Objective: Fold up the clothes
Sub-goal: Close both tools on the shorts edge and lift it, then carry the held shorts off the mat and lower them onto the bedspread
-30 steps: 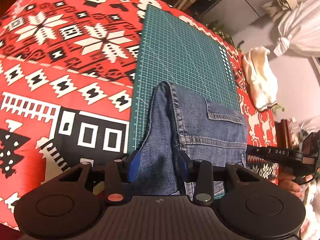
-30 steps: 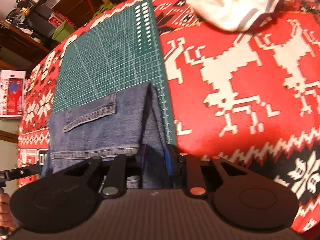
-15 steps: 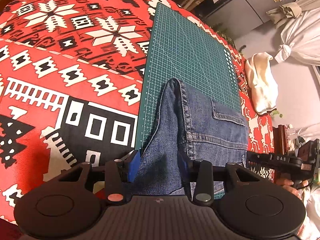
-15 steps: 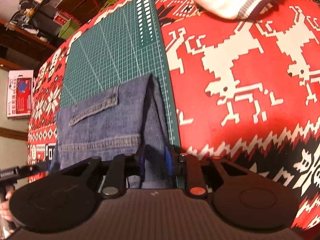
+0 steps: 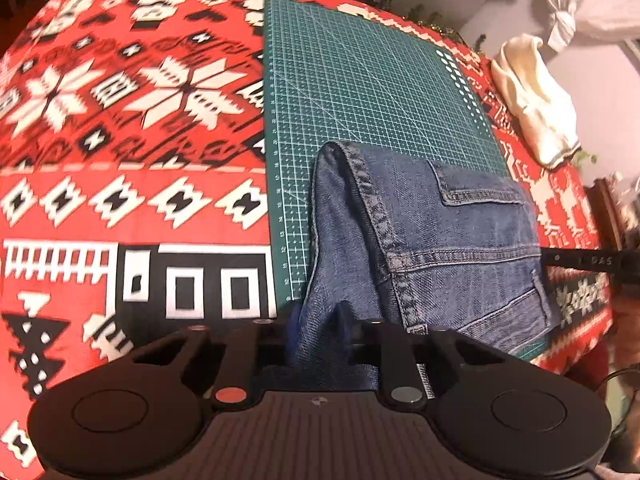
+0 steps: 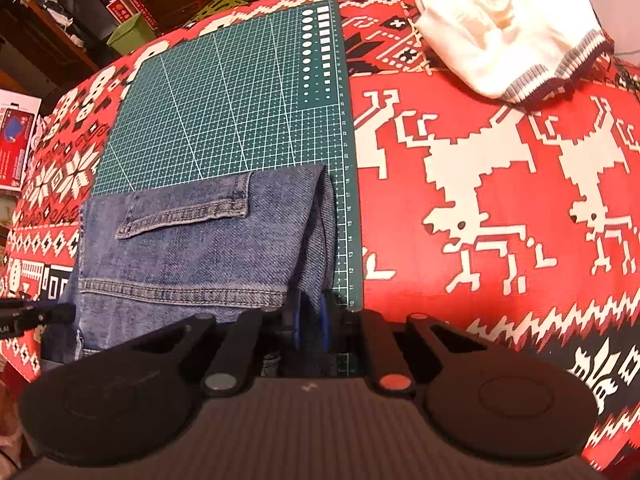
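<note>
Blue denim jeans (image 5: 448, 240) lie folded on the near end of a green cutting mat (image 5: 360, 88), back pocket facing up. My left gripper (image 5: 324, 332) is shut on the left edge of the jeans, denim bunched between its blue pads. In the right wrist view the jeans (image 6: 200, 248) fill the lower left of the mat (image 6: 240, 112), and my right gripper (image 6: 310, 316) is shut on their right folded edge. Each gripper's black tip shows in the other's view: the right one (image 5: 580, 260) and the left one (image 6: 32, 316).
A red, white and black patterned cloth (image 5: 120, 140) covers the table. A cream knitted garment (image 6: 500, 28) with a grey striped cuff lies at the far right, seen as a garment (image 5: 532, 96) in the left wrist view. Shelves and boxes (image 6: 80, 20) stand behind the table.
Both grippers keep their hold on the jeans. The views have shifted slightly, and the folded denim sits a little farther onto the mat than a second ago.
</note>
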Motion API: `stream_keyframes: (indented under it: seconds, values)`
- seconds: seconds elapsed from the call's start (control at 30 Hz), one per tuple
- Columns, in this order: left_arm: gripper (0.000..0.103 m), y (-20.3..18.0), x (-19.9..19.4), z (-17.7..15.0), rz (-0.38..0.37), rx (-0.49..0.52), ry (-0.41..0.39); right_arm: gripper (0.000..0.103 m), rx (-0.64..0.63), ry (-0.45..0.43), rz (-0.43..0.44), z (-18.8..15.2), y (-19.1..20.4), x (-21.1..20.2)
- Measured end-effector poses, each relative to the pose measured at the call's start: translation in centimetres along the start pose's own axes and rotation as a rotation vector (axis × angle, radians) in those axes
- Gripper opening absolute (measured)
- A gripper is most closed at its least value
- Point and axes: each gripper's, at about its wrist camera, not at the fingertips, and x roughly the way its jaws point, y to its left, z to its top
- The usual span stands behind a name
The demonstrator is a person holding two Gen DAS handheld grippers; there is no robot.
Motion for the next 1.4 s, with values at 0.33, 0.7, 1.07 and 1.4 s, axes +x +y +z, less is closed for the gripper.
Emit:
stream_keyframes:
  seconds: [0.33, 0.7, 1.07, 1.4]
  values:
    - [0.005, -2.5, -3.4, -1.5, 0.104, -0.081, -0.147, 0.001, -0.075, -0.035, -0.046, 1.0, 2.9, -1.8]
    - [0.005, 1.2, -11.4, -1.1, 0.169, -0.349, -0.368, 0.001, -0.381, -0.053, 0.021, 10.3, 13.1, -2.8]
    - [0.005, 10.3, -14.3, -1.8, 0.238, -0.894, -0.452, 0.001, -0.707, 0.000, 0.160, 19.0, 31.0, 3.5]
    - [0.005, 14.6, -14.2, -1.6, 0.242, -1.093, -0.515, 0.001, -0.861, 0.078, 0.274, 23.8, 44.0, 11.5]
